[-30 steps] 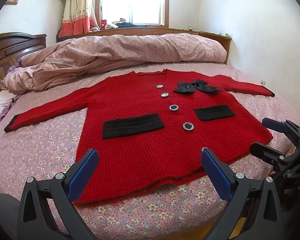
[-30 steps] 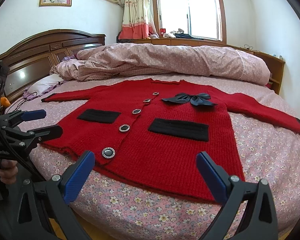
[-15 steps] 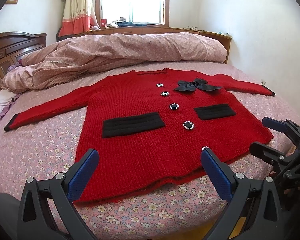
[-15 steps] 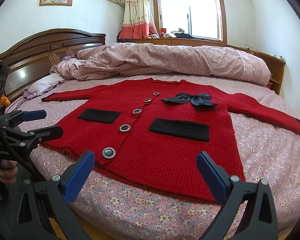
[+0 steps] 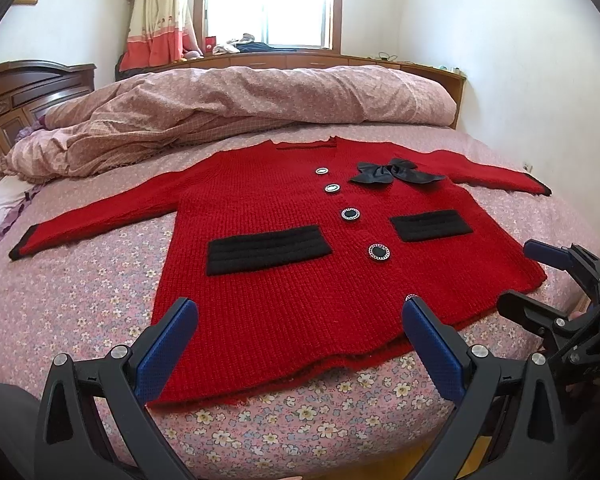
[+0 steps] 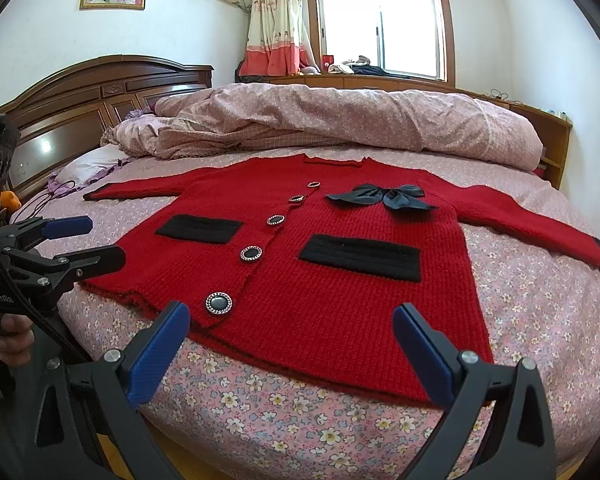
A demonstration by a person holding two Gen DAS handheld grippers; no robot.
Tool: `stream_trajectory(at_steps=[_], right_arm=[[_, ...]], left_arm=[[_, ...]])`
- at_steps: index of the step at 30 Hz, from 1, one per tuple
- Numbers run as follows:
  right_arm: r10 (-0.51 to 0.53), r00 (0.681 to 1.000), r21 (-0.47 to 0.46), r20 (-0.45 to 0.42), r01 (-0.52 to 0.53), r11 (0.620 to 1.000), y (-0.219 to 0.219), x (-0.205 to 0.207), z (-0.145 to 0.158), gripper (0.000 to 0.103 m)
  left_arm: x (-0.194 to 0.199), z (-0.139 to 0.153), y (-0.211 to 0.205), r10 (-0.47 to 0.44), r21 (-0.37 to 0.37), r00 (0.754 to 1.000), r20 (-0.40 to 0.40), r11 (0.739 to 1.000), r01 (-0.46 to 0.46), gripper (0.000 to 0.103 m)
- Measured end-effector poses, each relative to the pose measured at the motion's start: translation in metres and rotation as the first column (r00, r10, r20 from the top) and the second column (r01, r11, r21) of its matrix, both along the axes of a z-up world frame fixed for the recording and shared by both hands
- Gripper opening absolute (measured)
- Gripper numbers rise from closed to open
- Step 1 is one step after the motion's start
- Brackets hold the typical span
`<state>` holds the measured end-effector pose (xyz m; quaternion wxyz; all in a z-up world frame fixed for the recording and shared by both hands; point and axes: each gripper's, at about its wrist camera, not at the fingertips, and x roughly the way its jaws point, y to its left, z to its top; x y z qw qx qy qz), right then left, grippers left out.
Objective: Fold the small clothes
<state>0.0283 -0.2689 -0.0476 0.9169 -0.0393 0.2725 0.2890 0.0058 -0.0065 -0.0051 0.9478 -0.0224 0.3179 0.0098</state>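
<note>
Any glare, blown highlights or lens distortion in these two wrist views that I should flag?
Left wrist view: the window is blown out to white, and fisheye bending curves the floral bed sheet; the red knitted cardigan is sharp. Right wrist view: the window is bright but shows detail, a glare spot sits on the dark wooden headboard, and dark vignetting fills the corners.

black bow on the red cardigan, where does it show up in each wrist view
Left wrist view: the black bow lies right of centre, upper chest of the red cardigan, right of the top buttons.
Right wrist view: the black bow lies just right of centre, right of the button row.
Shared landmark: the rolled pink quilt behind the collar.
</note>
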Motion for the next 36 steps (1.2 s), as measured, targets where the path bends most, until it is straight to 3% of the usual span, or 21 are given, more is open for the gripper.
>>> stream_trajectory(at_steps=[14,21,25,31,36], right_arm=[[0.004,1.000,-0.002,0.001,-0.004,1.000,0.002,0.000,0.000,0.103],[0.063,0.998,0.045,0.013,-0.063,0.997,0.032,0.016,0.016,0.103],[0.139,0.990,0.102,-0.003,-0.138,0.985,0.064,0.032,0.028,0.103],[0.213,0.977,0.120,0.019,-0.214,0.969,0.135,0.054,0.048,0.103],[0.307,0.951,0.101,0.041,-0.310,0.945,0.218,0.070,0.059,0.103]], left_arm=[[0.000,0.000,0.004,0.008,-0.007,1.000,-0.007,1.000,-0.008,0.099],[0.003,0.006,0.028,0.055,-0.074,0.998,-0.020,0.996,-0.056,0.099],[0.012,0.014,0.061,0.087,-0.181,0.996,-0.018,0.980,-0.089,0.099],[0.037,0.030,0.124,0.226,-0.105,0.974,0.016,0.969,-0.223,0.099],[0.060,0.022,0.218,0.342,-0.200,0.939,-0.029,0.919,-0.340,0.099]])
